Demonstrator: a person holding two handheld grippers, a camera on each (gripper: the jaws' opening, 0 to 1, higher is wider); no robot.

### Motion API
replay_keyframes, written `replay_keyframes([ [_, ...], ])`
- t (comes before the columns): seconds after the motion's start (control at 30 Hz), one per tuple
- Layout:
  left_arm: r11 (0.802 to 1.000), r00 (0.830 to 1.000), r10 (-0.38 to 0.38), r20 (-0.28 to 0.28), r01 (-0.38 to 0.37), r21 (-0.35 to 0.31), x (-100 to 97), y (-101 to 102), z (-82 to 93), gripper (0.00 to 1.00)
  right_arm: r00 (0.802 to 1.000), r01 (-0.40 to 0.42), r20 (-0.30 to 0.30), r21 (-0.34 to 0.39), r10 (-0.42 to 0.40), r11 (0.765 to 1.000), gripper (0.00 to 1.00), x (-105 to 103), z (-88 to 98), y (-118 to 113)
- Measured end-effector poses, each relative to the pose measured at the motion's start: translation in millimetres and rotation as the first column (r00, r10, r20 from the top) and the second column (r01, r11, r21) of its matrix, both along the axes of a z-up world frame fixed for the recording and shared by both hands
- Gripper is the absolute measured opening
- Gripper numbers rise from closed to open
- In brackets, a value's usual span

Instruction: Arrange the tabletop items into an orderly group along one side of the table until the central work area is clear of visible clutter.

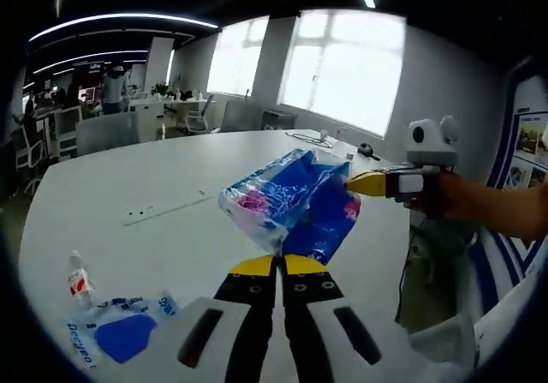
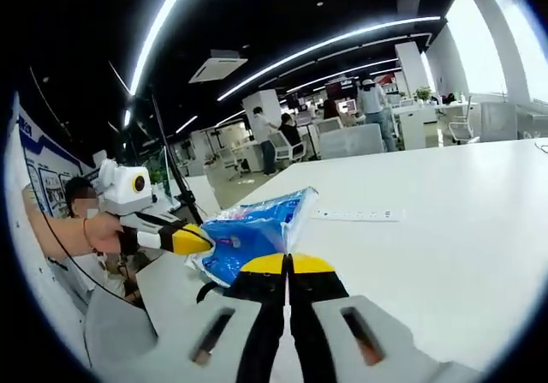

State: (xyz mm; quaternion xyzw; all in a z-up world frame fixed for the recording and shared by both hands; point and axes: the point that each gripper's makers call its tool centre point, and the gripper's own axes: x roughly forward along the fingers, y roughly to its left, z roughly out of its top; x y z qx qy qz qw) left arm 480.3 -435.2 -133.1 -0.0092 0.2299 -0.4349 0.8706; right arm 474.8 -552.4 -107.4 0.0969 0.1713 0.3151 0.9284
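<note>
A crinkled blue plastic bag (image 1: pixel 295 203) with pink print hangs stretched above the white table (image 1: pixel 111 177). My left gripper (image 1: pixel 278 264) is shut on its near edge. My right gripper (image 1: pixel 363 182), held by a hand, comes in from the right and pinches the bag's far corner. In the right gripper view, the same bag (image 2: pixel 253 229) lies just beyond my shut right gripper (image 2: pixel 288 263). There the left gripper (image 2: pixel 195 239) holds the bag's left end.
A white power strip (image 1: pixel 163 207) lies mid-table, also seen as power strip (image 2: pixel 360 215). A small bottle (image 1: pixel 79 280) and a blue-and-white packet (image 1: pixel 120 332) sit at the near left edge. Office chairs, desks and people stand beyond the table.
</note>
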Motion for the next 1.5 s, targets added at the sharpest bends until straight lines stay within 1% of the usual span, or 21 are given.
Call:
replay_keyframes([
  [0.1, 1.0, 1.0, -0.013, 0.005, 0.013, -0.006, 3.1, -11, 2.5, 0.0, 1.0, 0.011, 0.001, -0.007, -0.011, 1.0, 0.0, 1, 1.6, -9],
  [0.37, 0.999, 0.999, -0.035, 0.019, 0.035, -0.015, 9.5, -30, 6.4, 0.0, 0.999, 0.039, 0.011, -0.029, -0.039, 0.999, 0.0, 7, 4.7, -31],
  [0.9, 0.999, 0.998, -0.052, 0.028, 0.052, -0.001, 33.4, -55, 1.0, 0.0, 0.998, 0.062, 0.003, -0.056, -0.062, 0.996, 0.0, 25, -4.8, -53],
  [1.07, 0.998, 0.998, -0.054, 0.031, 0.054, 0.01, 42.4, -66, -6.6, 0.0, 0.997, 0.081, -0.005, -0.071, -0.082, 0.994, 0.0, 35, -12.2, -64],
  [1.23, 0.999, 0.999, -0.045, 0.02, 0.045, 0.011, 50.7, -74, -15.6, 0.0, 0.995, 0.093, -0.015, -0.087, -0.095, 0.992, 0.0, 45, -20.8, -73],
  [1.43, 1.0, 1.0, -0.027, 0.005, 0.027, 0.016, 62.8, -85, -29.5, 0.0, 0.993, 0.11, -0.039, -0.098, -0.114, 0.989, 0.0, 57, -37.2, -84],
  [1.5, 0.999, 1.0, -0.019, -0.001, 0.019, 0.026, 67.0, -88, -36.9, 0.0, 0.992, 0.113, -0.048, -0.1, -0.118, 0.989, 0.0, 60, -42.6, -87],
])
